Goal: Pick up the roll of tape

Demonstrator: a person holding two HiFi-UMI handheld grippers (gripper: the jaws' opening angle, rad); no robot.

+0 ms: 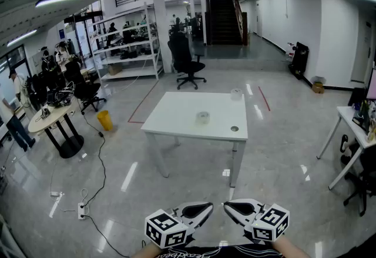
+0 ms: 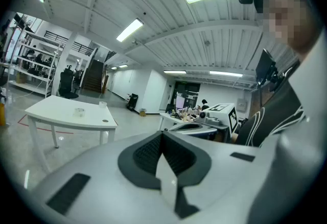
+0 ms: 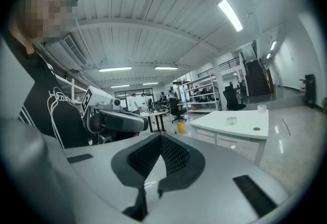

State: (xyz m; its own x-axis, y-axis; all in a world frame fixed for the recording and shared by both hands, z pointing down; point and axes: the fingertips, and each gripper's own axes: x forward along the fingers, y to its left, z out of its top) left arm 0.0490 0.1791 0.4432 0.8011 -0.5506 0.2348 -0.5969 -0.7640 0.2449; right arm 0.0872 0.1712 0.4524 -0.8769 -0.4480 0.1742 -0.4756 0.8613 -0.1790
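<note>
A clear roll of tape (image 1: 202, 117) lies near the middle of a white table (image 1: 176, 114) well ahead of me, with a small white roll (image 1: 236, 93) at its far right corner. Both grippers hang low in front of my body, far short of the table. My left gripper (image 1: 204, 210) and right gripper (image 1: 230, 208) point toward each other, tips a small gap apart. Both are shut with nothing between the jaws. In the left gripper view the tape roll (image 2: 79, 112) is small and distant beyond the shut left gripper (image 2: 163, 134). The right gripper view shows the roll (image 3: 232, 120) past the right gripper (image 3: 161, 137).
Bare glossy floor separates me from the table. A black office chair (image 1: 188, 63) and metal shelves (image 1: 126, 39) stand behind it. A round table (image 1: 56, 117), a yellow bin (image 1: 104, 120) and a floor cable with power strip (image 1: 82, 211) are left; another white table (image 1: 352, 119) is right.
</note>
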